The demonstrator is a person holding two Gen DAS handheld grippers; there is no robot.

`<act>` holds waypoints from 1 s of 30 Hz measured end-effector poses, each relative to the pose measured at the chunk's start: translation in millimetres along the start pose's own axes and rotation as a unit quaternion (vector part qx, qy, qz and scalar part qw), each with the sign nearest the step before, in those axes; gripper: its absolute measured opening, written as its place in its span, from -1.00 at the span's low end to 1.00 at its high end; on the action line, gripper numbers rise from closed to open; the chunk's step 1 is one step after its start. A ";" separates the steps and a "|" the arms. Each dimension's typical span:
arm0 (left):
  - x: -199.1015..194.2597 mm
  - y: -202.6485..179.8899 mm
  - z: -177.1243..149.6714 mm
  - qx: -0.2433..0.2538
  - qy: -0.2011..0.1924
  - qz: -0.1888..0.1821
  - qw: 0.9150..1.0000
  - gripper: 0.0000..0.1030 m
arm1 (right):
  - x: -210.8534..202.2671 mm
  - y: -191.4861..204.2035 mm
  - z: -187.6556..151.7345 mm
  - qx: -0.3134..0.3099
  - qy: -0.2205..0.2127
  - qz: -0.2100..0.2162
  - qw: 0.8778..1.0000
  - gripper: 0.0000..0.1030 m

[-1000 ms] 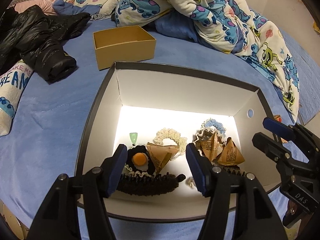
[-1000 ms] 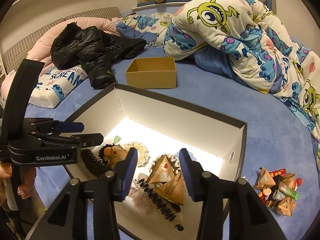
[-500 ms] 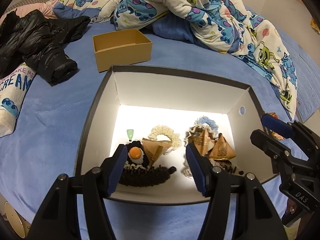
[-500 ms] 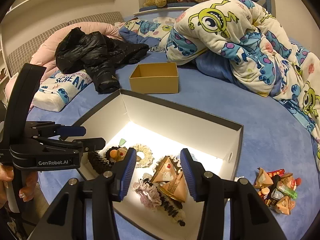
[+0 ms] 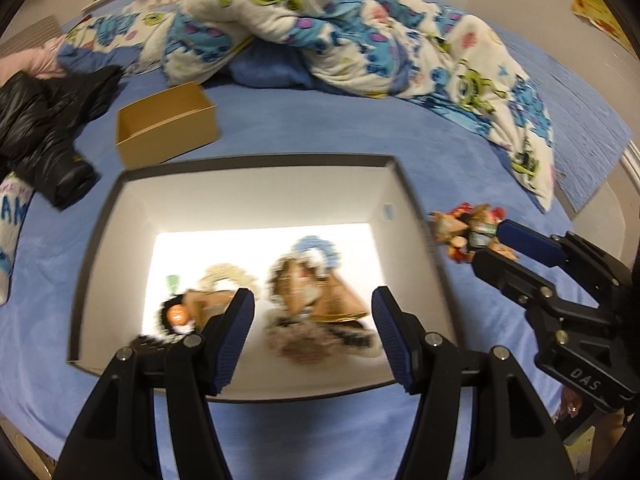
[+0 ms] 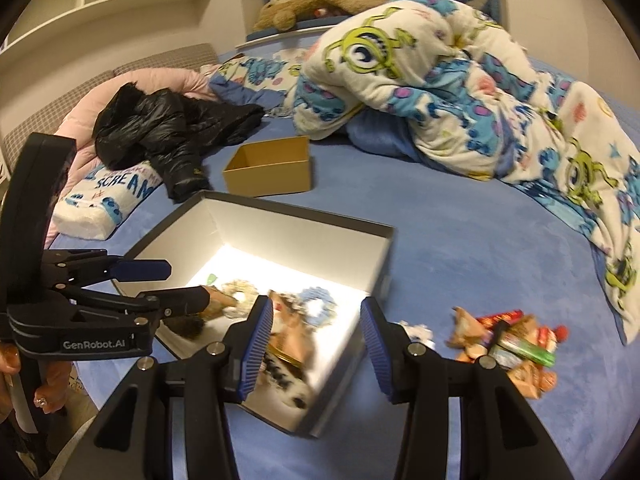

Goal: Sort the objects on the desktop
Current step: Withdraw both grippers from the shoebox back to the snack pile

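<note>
Landmark: the white box (image 5: 256,184) lay on the blue bed (image 6: 460,240), holding scrunchies, a dark claw clip and paper cones; blur hid finer detail.
Left gripper (image 5: 312,330): spread and empty, it hung above the box's near edge, over the cones (image 5: 320,292).
Right gripper (image 6: 316,340): also spread and empty, it straddled the box's right wall.
Snack pile (image 6: 508,344): loose wrappers and cones lay on the bed just right of the box, apart from it.
Brown box (image 6: 272,172): open, it sat beyond the white box's far side.
Step, judged: reaching with the right gripper toward the snack pile.
Doing it well: clear the box wall first, single out one wrapper at the pile's edge, and close on its stiff middle so neighbours do not drag along.
</note>
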State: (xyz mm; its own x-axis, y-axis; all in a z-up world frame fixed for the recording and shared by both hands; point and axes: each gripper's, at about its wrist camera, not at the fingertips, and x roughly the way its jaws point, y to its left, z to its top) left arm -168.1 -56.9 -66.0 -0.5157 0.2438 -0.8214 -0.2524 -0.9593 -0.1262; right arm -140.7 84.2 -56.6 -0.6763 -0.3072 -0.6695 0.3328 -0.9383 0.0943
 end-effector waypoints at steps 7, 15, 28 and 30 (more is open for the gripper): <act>9.7 -54.2 6.2 0.034 0.005 -0.025 0.999 0.20 | -22.5 -46.9 -18.1 0.023 -0.003 -0.027 0.999 -0.10; 25.6 -106.0 8.3 0.067 0.014 -0.046 0.997 0.20 | -39.2 -97.9 -38.4 0.048 0.000 -0.055 0.997 -0.10; 61.9 -170.3 5.5 0.110 0.034 -0.075 0.990 0.20 | -53.2 -157.6 -66.9 0.074 0.005 -0.085 0.994 -0.10; 70.5 -180.0 4.1 0.117 0.040 -0.080 0.989 0.21 | -53.7 -165.8 -70.7 0.076 0.006 -0.088 0.993 -0.10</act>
State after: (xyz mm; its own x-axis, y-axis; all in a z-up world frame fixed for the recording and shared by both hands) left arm -162.3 133.5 -98.9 -0.3894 0.3689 -0.8440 -0.5131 -0.8478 -0.1339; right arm -113.1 267.5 -88.4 -0.7065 -0.1354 -0.6946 0.1065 -0.9907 0.0847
